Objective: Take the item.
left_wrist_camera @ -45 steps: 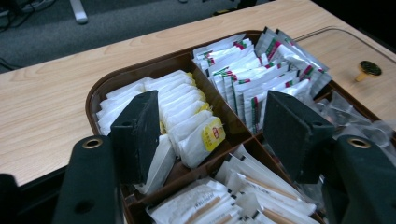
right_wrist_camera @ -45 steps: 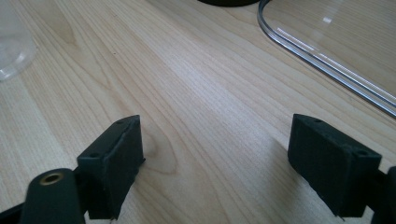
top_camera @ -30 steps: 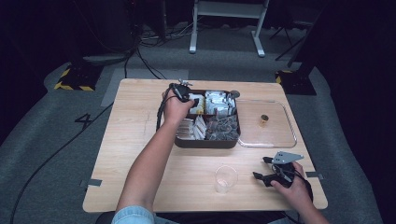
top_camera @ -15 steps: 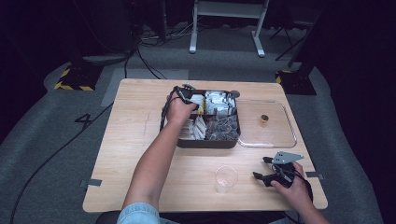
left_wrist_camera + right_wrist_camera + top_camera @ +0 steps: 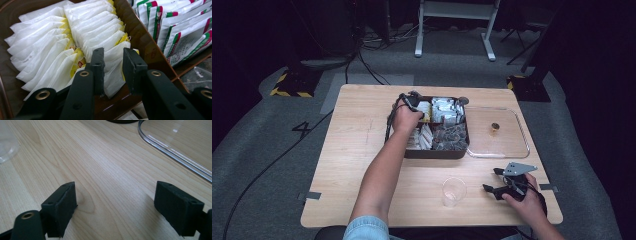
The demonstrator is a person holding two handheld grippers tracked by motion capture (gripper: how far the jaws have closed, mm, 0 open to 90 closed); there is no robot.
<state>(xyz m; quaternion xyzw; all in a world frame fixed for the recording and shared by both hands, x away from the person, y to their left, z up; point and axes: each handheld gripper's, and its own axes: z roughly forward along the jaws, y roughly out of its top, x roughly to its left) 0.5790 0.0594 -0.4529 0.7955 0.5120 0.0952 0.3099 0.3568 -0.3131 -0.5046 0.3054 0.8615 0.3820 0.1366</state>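
A dark compartment tray (image 5: 437, 154) sits mid-table. My left gripper (image 5: 412, 100) reaches down into its back left compartment, where white tea bags with yellow tags (image 5: 50, 45) stand in two rows. Its jaws have just been closing, and the front tea bag (image 5: 113, 70) of the right row sits between them with both pads against its sides (image 5: 113, 53). My right gripper (image 5: 492, 180) rests on the wood near the front right corner, wide open with bare table between its jaws (image 5: 116, 195).
Green-and-red striped packets (image 5: 175, 25) fill the neighbouring compartment (image 5: 446, 109), and dark pods (image 5: 449, 136) lie in the front one. A clear lid (image 5: 512, 145) lies right of the tray, its rim (image 5: 175, 147) just ahead of my right gripper. A clear plastic cup (image 5: 453, 191) stands near the front edge.
My left hand has dipped a little lower into the tray's back left compartment. The right hand and gripper have stayed put.
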